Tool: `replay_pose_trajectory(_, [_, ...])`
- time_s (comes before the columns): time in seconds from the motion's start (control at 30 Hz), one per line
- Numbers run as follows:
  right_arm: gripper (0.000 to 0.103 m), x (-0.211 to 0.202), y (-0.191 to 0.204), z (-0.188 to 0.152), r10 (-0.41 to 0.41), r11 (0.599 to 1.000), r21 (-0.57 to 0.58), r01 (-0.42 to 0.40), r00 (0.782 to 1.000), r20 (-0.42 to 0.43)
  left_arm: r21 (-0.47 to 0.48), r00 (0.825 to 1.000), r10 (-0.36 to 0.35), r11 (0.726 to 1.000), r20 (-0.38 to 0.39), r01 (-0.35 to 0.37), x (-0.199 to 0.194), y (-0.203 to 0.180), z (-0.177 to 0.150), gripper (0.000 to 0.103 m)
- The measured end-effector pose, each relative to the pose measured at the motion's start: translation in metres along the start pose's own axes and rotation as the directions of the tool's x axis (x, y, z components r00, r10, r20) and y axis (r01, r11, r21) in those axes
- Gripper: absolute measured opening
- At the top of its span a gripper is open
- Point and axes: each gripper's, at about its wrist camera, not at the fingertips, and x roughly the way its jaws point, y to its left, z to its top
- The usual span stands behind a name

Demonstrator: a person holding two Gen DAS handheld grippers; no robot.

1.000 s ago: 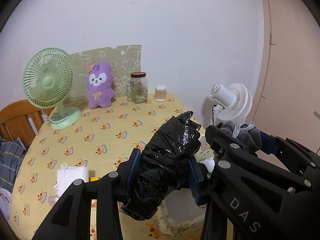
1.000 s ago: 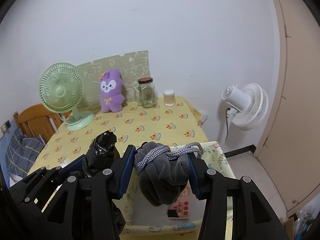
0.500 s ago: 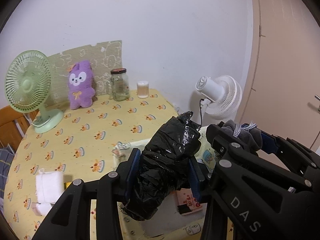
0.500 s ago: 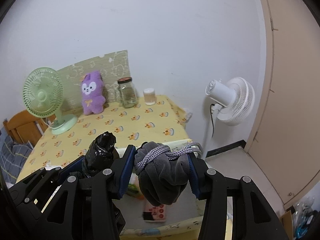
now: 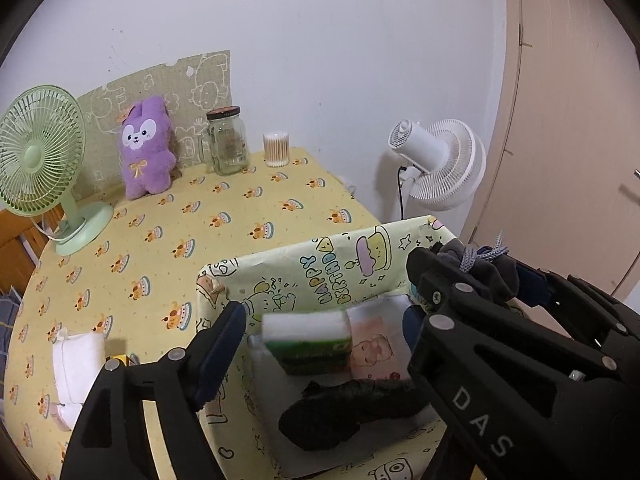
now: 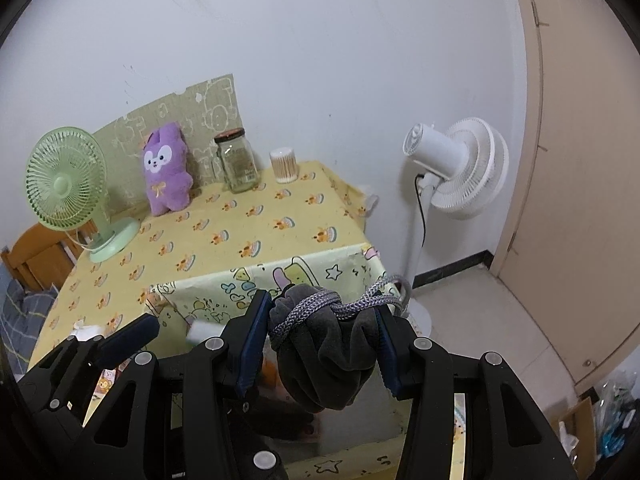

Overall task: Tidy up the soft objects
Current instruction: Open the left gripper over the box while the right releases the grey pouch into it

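A yellow cartoon-print box (image 5: 320, 272) stands at the near right corner of the table. A crumpled black plastic bundle (image 5: 352, 408) lies loose on the box floor, beside a white-and-green pack (image 5: 308, 340) and a pink-printed tissue pack (image 5: 376, 344). Over the box, my left gripper (image 5: 320, 320) has its jaws opening, with nothing between the pads. My right gripper (image 6: 322, 316) hovers above the box's right side (image 6: 224, 284). It is shut on a grey drawstring pouch (image 6: 324, 356), which hangs below the pads. The pouch (image 5: 476, 268) also shows in the left wrist view.
On the yellow tablecloth, a purple plush (image 5: 148, 148), a glass jar (image 5: 228, 140) and a cotton-swab cup (image 5: 276, 148) line the back wall. A green fan (image 5: 40, 148) is at left, a folded white cloth (image 5: 76, 364) near the front. A white floor fan (image 5: 436, 164) stands beyond the table.
The left jaws have spread apart and the black bundle has dropped from them into the box. Both grippers came lower and nearer the box. The right still holds the pouch.
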Motion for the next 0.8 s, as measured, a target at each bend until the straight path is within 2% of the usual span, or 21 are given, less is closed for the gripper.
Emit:
replay_pose_trajectory(0.1, [0.056,0.003,0.001,0.000,0.013,1.000,0.004,-0.013,1.000,-0.005,0.002,1.000,-0.007,1.000,0.002,0.007,-0.001,0.001,0.000,0.087])
replay_pose_trajectory(0.17, [0.064,0.003,0.002,-0.001,0.006,1.000,0.006,-0.006,1.000,-0.002,0.006,1.000,-0.012,1.000,0.005,0.012,-0.001,0.001,0.000,0.088])
replay_pose_trajectory(0.23, [0.080,0.003,0.002,-0.001,0.004,1.000,0.012,-0.004,1.000,0.005,0.008,1.000,-0.012,1.000,0.010,0.012,-0.003,0.001,-0.001,0.088])
replay_pose_trajectory(0.3, [0.084,0.001,0.003,-0.001,-0.002,1.000,0.017,0.002,1.000,0.010,0.006,1.000,-0.016,1.000,0.009,0.016,-0.003,0.002,-0.001,0.089])
replay_pose_trajectory(0.8, [0.090,-0.016,0.019,0.002,0.013,1.000,-0.003,-0.013,1.000,0.023,-0.001,0.999,0.008,1.000,0.043,-0.008,-0.026,0.014,0.000,0.089])
